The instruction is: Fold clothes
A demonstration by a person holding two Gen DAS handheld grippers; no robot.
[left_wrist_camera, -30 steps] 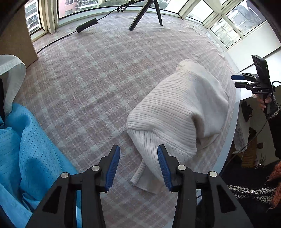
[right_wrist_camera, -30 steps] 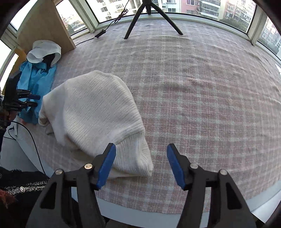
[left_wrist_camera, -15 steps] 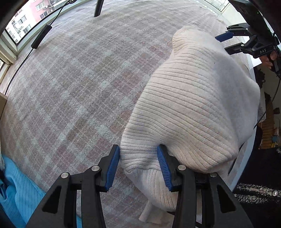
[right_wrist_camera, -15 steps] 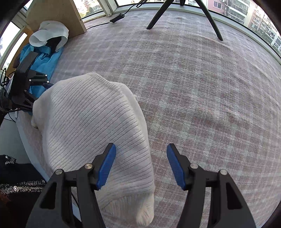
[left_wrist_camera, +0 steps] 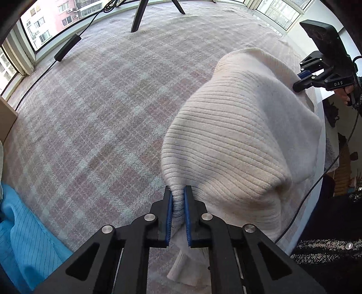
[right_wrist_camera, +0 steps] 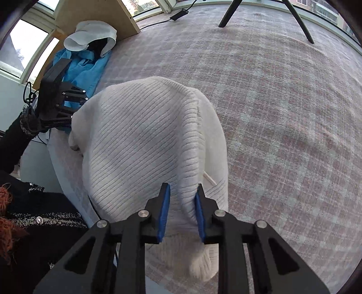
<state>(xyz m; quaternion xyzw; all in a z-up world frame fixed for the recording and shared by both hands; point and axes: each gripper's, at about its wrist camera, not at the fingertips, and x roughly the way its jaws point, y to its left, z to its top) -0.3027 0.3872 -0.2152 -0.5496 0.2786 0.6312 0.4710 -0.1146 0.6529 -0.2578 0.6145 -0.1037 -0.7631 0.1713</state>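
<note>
A cream ribbed sweater (left_wrist_camera: 237, 135) lies bunched in a mound at the near edge of a table covered with a pink-and-grey plaid cloth (left_wrist_camera: 95, 117), part of its knit hanging over the rim.

The left gripper (left_wrist_camera: 178, 203) points steeply down, its jaws closing, and its blue pads (left_wrist_camera: 169, 212) already squeeze a narrow pleat of the sweater's left edge. In the right wrist view it shows at the left side of the mound, beside a dark sleeve (right_wrist_camera: 13, 140).

The right gripper (right_wrist_camera: 181, 203) has its jaws closing too, with a raised ridge of the ribbed knit between them. The right pad (right_wrist_camera: 199, 214) lies against the fold; a sliver of gap shows at the left pad, so the pinch is looser. Below it a thick rolled hem sags past the table edge.

To the far left lies a heap of blue striped fabric (right_wrist_camera: 83, 67) with a white garment (right_wrist_camera: 90, 36) on top, leaning near a wooden board (right_wrist_camera: 95, 13). Black tripod legs (left_wrist_camera: 140, 15) stand on the far side of the cloth, and a black power adapter (left_wrist_camera: 67, 47) with its cable runs along the window side. The middle and right of the plaid cloth lie open. A black cable (left_wrist_camera: 316, 181) trails down on the right beyond the table rim.
</note>
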